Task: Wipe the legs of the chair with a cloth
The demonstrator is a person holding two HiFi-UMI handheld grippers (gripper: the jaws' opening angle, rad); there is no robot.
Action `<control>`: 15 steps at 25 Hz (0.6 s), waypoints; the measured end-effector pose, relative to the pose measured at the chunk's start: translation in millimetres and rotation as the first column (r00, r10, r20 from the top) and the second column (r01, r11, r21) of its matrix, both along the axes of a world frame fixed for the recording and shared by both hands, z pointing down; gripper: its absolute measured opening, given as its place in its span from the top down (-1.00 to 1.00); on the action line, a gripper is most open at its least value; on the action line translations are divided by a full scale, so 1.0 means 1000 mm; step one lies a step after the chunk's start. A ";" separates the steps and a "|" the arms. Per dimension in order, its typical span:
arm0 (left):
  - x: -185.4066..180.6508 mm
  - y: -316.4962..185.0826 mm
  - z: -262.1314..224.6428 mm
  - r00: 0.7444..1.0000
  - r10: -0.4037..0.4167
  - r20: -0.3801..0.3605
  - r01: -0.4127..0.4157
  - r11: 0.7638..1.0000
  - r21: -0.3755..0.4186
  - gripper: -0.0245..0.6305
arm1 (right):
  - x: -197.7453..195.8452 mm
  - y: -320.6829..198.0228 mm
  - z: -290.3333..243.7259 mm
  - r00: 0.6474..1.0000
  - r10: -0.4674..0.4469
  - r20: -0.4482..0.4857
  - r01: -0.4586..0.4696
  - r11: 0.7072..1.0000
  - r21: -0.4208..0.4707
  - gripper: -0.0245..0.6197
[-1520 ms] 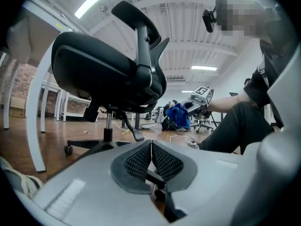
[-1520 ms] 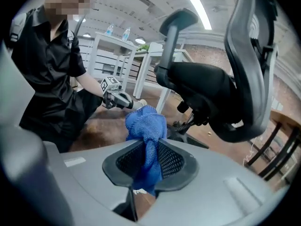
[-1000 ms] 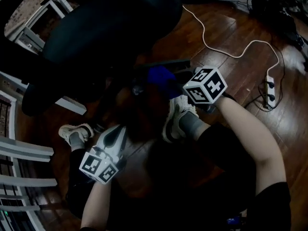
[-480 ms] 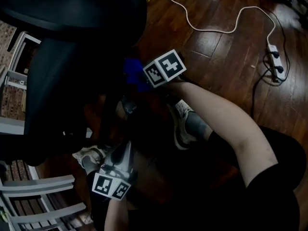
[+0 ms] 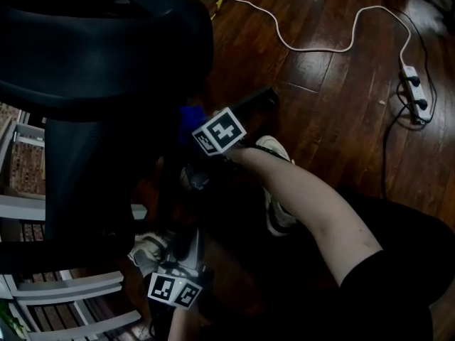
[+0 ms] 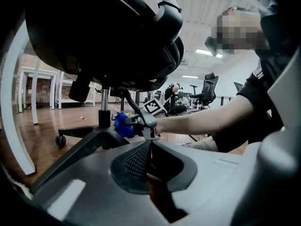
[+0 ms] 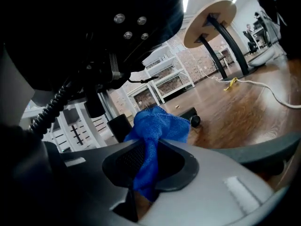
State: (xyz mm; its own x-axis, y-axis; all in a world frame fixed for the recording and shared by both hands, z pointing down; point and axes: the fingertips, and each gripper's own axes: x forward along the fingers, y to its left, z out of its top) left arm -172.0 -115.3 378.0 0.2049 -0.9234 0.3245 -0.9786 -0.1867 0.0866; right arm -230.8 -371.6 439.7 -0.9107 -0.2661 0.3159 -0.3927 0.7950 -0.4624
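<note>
Black-and-white marker cubes [image 5: 219, 135], black short sleeve [image 5: 387, 279], white sneakers [image 5: 276, 221]

Cloth [image 7: 157, 128] blue, fuzzy terry; floor [image 5: 327, 98] glossy dark wood; chair legs [image 6: 77, 148] matt black, probably plastic.

— Any writing to read here?

— None that I can make out. The right gripper [image 7: 148, 168] and the left gripper [image 6: 149, 160] carry only black-and-white square markers, patterns without letters or numbers.

— What about the blue cloth [image 7: 157, 128], or the power strip [image 5: 414, 91]?

— The cloth shows plain fabric. The power strip is too small and dim to tell any print.
</note>
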 end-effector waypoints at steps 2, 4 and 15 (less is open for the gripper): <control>0.009 0.000 0.005 1.000 0.020 0.000 -0.020 1.000 -0.005 0.91 | 0.000 0.000 0.000 1.000 0.006 -0.024 -0.004 0.998 0.060 0.65; 0.015 0.000 0.009 0.999 0.039 0.008 -0.039 0.999 -0.007 0.91 | 0.003 0.001 0.001 0.999 0.009 -0.038 -0.005 0.994 0.105 0.65; 0.009 -0.002 0.012 1.000 0.023 -0.008 -0.023 1.000 -0.002 0.91 | 0.031 -0.017 0.009 0.994 0.052 -0.093 -0.036 0.986 0.165 0.65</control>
State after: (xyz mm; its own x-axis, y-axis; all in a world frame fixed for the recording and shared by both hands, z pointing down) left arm -163.0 -117.0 389.7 0.2284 -0.9179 0.3244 -0.9734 -0.2087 0.0950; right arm -200.2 -388.3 448.7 -0.8644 -0.3599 0.3512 -0.4651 0.8376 -0.2866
